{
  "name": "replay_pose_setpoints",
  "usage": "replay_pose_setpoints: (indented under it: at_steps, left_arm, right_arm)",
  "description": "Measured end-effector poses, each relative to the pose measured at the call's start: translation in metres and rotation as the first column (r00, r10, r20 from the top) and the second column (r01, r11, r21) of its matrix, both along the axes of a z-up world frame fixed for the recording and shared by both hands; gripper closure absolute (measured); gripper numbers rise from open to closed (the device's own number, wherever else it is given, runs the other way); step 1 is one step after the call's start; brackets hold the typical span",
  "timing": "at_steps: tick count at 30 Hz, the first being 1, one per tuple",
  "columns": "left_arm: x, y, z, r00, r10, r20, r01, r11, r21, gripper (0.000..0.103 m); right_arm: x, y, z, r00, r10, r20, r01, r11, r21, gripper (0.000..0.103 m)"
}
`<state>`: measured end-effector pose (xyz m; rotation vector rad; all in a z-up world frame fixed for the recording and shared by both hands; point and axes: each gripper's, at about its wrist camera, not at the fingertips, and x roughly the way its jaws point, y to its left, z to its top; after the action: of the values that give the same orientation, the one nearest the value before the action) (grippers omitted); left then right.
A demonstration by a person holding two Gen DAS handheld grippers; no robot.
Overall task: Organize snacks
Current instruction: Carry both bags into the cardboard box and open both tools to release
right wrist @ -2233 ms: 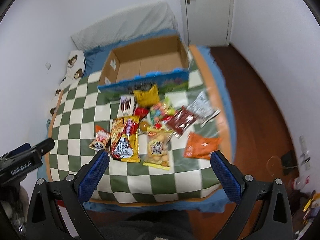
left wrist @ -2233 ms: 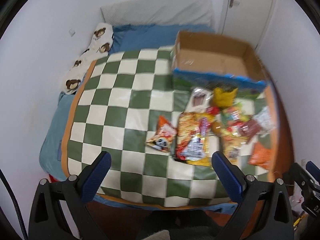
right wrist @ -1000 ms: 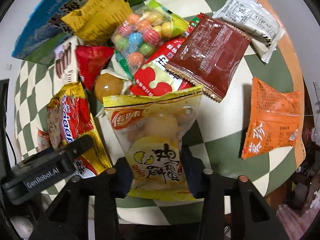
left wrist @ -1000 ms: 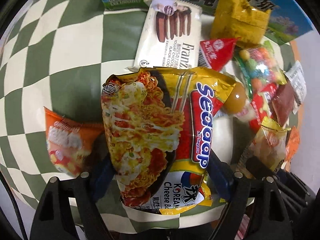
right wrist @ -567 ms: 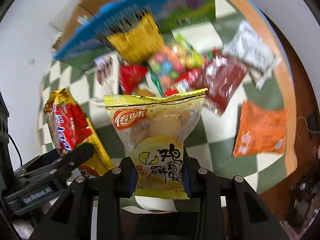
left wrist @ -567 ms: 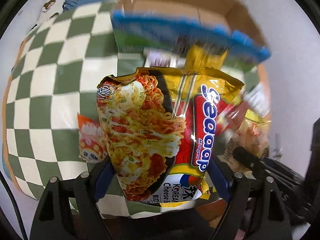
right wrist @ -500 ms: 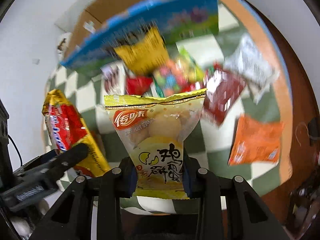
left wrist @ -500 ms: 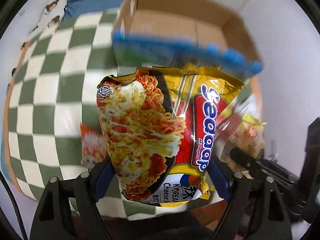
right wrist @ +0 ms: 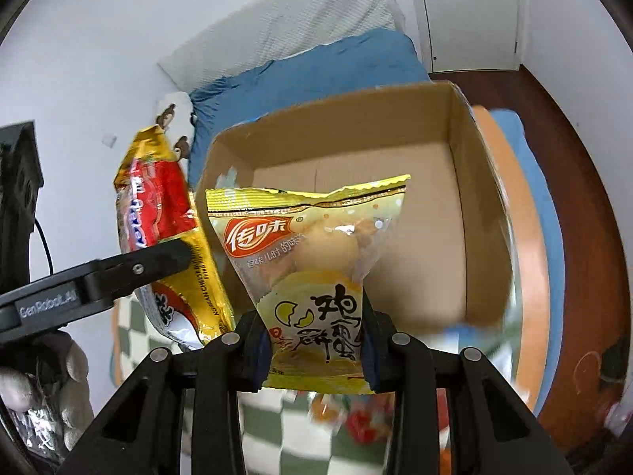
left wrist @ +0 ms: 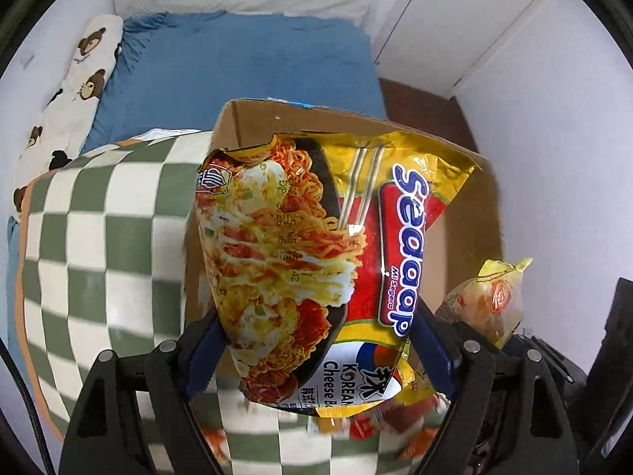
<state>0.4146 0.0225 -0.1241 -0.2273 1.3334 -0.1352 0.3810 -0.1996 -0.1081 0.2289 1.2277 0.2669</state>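
Left gripper point(left wrist: 316, 356) clamps the noodle packet point(left wrist: 308, 261), right gripper point(right wrist: 314, 346) clamps the biscuit bag point(right wrist: 316, 269), both above the empty-looking cardboard box point(right wrist: 470, 206); nothing packed yet.

Right gripper point(right wrist: 314, 340) clamped on lower part of egg-biscuit snack pack point(right wrist: 312, 269), pack upright in front of open cardboard box point(right wrist: 470, 182). Left gripper point(right wrist: 174, 255) at frame left pinches Sedaap noodle packet point(right wrist: 158, 206), just beside the box's left wall. Checkered cloth point(right wrist: 273, 435) below, blurred. Blue bedsheet point(right wrist: 316, 71) behind the box.
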Motion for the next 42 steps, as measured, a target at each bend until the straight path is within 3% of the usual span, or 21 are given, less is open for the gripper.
replay_pose_setpoints:
  at_steps: [5,14,16,18,20,24,31,42]
  left_arm:
    - [0.053,-0.005,-0.043,0.996,0.011,-0.083,-0.010,1.000,0.006,0.019]
    - [0.092,-0.025,-0.092,0.989,-0.030,-0.146,0.038,0.998,0.051,0.018]
    - [0.094,-0.022,-0.096,0.990,-0.014,-0.140,0.020,0.999,0.045,0.015]
    - [0.090,-0.020,-0.095,0.992,-0.013,-0.126,0.019,0.999,0.044,0.010]
    - [0.089,-0.020,-0.091,0.994,-0.014,-0.110,0.019,0.999,0.042,0.005]
    - [0.081,-0.023,-0.076,0.997,-0.024,-0.074,0.028,0.999,0.046,0.005]
    - [0.049,-0.019,-0.049,0.999,0.004,0.039,-0.008,0.995,0.102,0.005]
    - [-0.024,-0.011,0.004,0.978,0.008,0.208,-0.041,0.987,0.155,0.005]
  right_arm:
    - [0.074,0.003,-0.040,0.998,0.014,-0.069,-0.017,0.999,-0.032,0.065]
    - [0.144,-0.004,-0.095,0.989,0.035,-0.142,-0.044,0.997,-0.057,0.063]
    - [0.159,-0.005,-0.107,0.985,0.050,-0.165,-0.061,0.996,-0.063,0.055]
    - [0.161,-0.005,-0.112,0.983,0.058,-0.175,-0.070,0.996,-0.059,0.019]
    - [0.167,-0.008,-0.117,0.982,0.066,-0.176,-0.078,0.995,-0.060,0.013]
    - [0.165,-0.017,-0.114,0.984,0.050,-0.170,-0.060,0.997,-0.055,0.013]
    - [0.119,-0.010,-0.084,0.992,0.021,-0.123,-0.031,0.996,-0.078,0.013]
    - [0.052,-0.014,-0.034,1.000,-0.010,0.027,0.014,0.990,-0.138,0.013]
